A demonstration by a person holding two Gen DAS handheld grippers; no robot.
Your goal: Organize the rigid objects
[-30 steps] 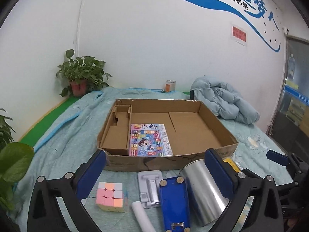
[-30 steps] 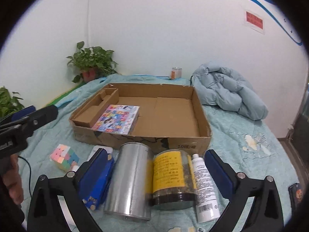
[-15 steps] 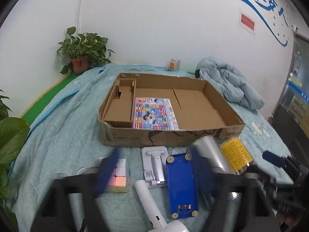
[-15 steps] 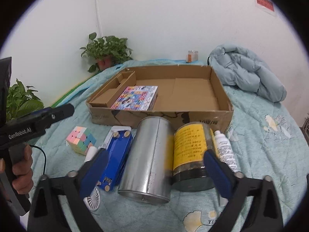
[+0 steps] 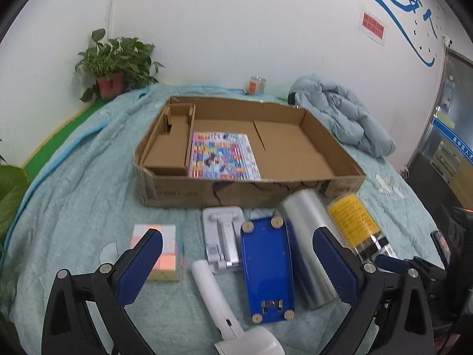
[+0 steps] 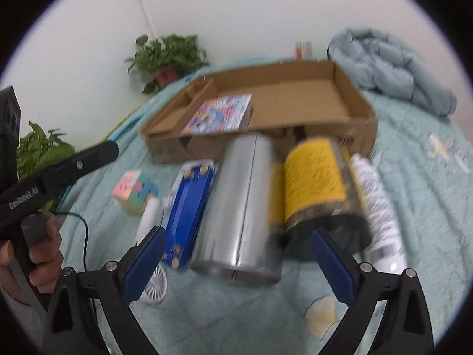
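An open cardboard box (image 5: 328, 151) (image 6: 357, 109) on the bed holds a colourful book (image 5: 221, 155) (image 6: 220, 114). In front of it lie a pastel cube (image 5: 168, 248) (image 6: 134, 190), a white stand (image 5: 223, 236), a blue device (image 5: 266, 269) (image 6: 189, 207), a white hand fan (image 5: 224, 304) (image 6: 149, 236), a silver can (image 5: 307, 242) (image 6: 242, 207), a yellow-labelled jar (image 5: 353, 222) (image 6: 316, 183) and a white tube (image 6: 378, 207). My left gripper (image 5: 236, 261) is open above the blue device. My right gripper (image 6: 236, 251) is open above the silver can.
A potted plant (image 5: 113, 62) stands at the back left, with a small orange jar (image 5: 255, 84) by the wall. A bundled blue jacket (image 5: 343, 118) lies right of the box. Green leaves (image 5: 11, 189) lie at the left edge. The bed cover is teal.
Both grippers have lifted and pulled back, so more of the row of objects shows. The right view has swung left and is blurred by motion. Both grippers stay open.
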